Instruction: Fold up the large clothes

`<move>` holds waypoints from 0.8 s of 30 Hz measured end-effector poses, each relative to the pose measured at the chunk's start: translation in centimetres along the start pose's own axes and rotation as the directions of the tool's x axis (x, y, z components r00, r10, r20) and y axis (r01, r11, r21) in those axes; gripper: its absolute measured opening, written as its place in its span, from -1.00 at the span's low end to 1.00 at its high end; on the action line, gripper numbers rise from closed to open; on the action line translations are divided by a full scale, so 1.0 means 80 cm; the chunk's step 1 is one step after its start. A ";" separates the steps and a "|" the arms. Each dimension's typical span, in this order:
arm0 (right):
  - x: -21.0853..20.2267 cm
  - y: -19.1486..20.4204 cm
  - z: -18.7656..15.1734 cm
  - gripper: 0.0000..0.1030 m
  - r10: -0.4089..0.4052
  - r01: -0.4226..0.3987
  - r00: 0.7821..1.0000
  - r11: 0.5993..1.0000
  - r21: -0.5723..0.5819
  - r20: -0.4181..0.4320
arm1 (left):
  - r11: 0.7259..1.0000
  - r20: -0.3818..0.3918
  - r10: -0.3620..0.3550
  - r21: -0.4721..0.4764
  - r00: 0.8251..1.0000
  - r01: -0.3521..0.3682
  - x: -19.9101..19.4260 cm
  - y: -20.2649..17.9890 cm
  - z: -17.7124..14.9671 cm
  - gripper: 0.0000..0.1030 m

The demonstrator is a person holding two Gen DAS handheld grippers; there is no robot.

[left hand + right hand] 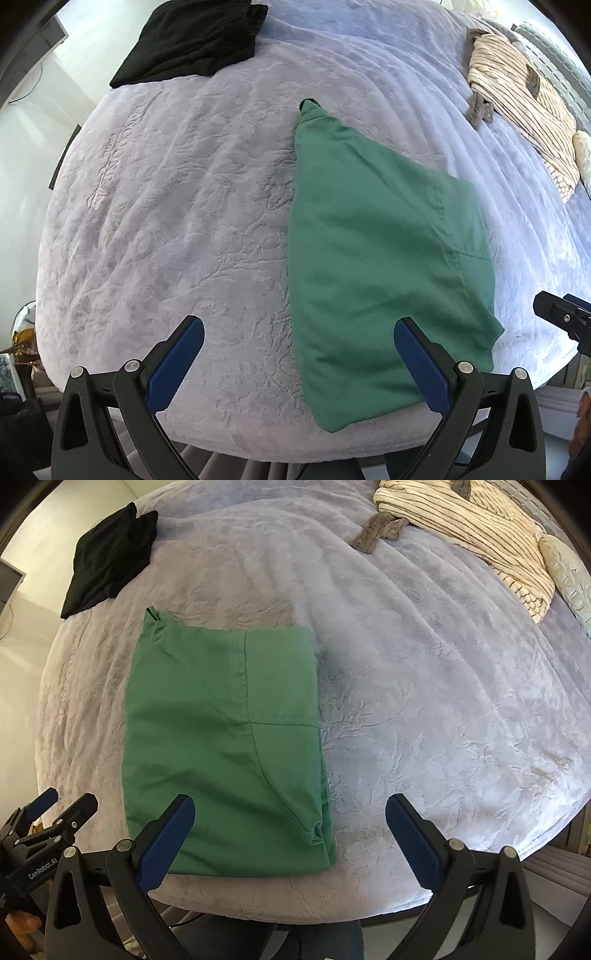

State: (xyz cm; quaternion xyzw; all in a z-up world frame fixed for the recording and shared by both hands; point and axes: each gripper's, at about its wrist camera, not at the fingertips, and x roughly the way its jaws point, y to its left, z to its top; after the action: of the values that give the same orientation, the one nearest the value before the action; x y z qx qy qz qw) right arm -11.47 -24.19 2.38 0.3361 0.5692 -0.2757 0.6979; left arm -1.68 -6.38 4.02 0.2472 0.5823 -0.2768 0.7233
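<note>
Green garment [225, 746]: folded into a rectangle, lay flat on the lavender embossed bedspread [424, 709], left of centre in the right wrist view, right of centre in the left. Left gripper [299, 354]: jaws spread wide, empty, its right finger over the garment's lower edge. Right gripper [290, 830]: likewise agape, empty, left finger over the garment's lower part. Lettering "GenRobot.AI" read on the left gripper's body, lower left of the right wrist view.
</note>
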 end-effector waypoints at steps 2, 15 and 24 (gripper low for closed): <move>-0.001 0.000 0.000 0.99 0.001 -0.001 1.000 1.000 0.000 0.002 | 1.000 0.005 0.004 0.000 1.000 -0.004 -0.001 0.000 0.000 1.00; -0.004 0.002 -0.001 0.99 0.002 -0.002 1.000 1.000 -0.001 0.003 | 1.000 0.012 0.009 0.007 1.000 -0.009 -0.006 -0.006 -0.003 1.00; -0.003 0.003 -0.001 0.99 0.002 -0.002 1.000 1.000 0.000 0.002 | 1.000 0.011 0.009 0.008 1.000 -0.010 -0.006 -0.006 -0.003 1.00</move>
State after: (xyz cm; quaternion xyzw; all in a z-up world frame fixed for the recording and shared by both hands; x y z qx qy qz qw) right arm -11.38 -24.01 2.64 0.3363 0.5681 -0.2755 0.6988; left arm -2.24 -6.50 4.40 0.2515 0.5759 -0.2771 0.7268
